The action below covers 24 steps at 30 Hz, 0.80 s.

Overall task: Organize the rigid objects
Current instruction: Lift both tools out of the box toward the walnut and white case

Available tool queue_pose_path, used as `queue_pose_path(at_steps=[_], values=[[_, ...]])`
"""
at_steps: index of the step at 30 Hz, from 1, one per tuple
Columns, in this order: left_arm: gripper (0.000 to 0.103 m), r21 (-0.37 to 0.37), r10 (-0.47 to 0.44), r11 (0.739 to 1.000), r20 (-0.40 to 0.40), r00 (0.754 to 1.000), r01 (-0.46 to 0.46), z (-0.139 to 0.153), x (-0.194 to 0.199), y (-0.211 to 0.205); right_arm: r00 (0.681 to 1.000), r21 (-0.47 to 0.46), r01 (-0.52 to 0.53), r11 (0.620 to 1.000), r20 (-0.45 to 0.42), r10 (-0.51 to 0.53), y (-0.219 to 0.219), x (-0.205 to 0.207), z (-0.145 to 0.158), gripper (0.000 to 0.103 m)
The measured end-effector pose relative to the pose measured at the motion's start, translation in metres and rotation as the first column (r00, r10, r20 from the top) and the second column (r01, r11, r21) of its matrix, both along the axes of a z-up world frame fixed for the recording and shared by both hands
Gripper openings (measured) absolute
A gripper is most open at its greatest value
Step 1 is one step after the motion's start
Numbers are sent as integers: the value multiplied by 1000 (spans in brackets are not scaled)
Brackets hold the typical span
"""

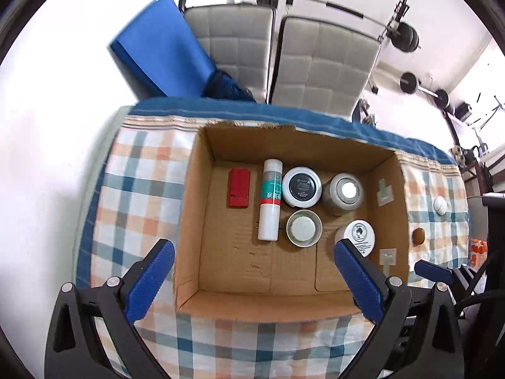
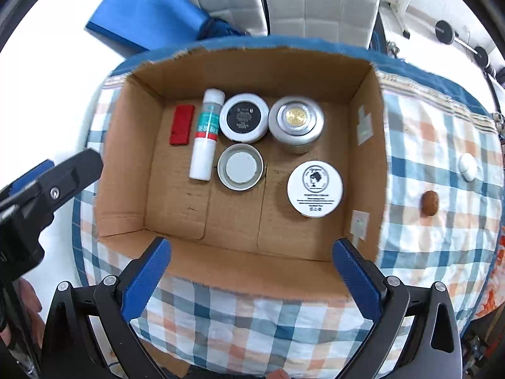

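An open cardboard box (image 1: 192, 208) (image 2: 126, 170) sits on a checked tablecloth. Inside lie a red flat case (image 1: 239, 188) (image 2: 181, 125), a white tube (image 1: 270, 200) (image 2: 205, 134), a black-lidded jar (image 1: 301, 186) (image 2: 243, 117), a silver tin (image 1: 344, 193) (image 2: 296, 123), an upturned lid (image 1: 304, 228) (image 2: 240, 167) and a white round jar (image 1: 358, 237) (image 2: 314, 188). My left gripper (image 1: 252, 276) is open and empty above the box's near side. My right gripper (image 2: 251, 273) is open and empty above the box's near wall.
On the cloth right of the box lie a white round object (image 1: 439, 204) (image 2: 468, 165) and a brown oval object (image 1: 418, 236) (image 2: 430, 202). Two grey padded chairs (image 1: 325, 63) and a blue mat (image 1: 161, 47) stand behind the table. The left gripper's body (image 2: 47, 195) shows at left.
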<state>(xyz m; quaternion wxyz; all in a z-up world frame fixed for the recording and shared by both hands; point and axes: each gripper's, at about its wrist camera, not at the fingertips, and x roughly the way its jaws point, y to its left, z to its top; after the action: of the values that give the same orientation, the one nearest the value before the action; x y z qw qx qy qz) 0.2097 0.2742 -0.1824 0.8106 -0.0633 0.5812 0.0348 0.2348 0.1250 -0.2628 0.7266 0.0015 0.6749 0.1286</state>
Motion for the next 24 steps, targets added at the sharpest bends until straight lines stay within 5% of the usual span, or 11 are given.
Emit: queue_pose_path(at_steps=[15,24], values=[[103,20,2,1000,107,994,-5,55,-39,-33,996,77,-21,997,83,15,-35,-35,73,103],[103,9,-104,995,137,985,104,61,-5,-127,994,115,75,990,75,-84,-121,-22,79,103]])
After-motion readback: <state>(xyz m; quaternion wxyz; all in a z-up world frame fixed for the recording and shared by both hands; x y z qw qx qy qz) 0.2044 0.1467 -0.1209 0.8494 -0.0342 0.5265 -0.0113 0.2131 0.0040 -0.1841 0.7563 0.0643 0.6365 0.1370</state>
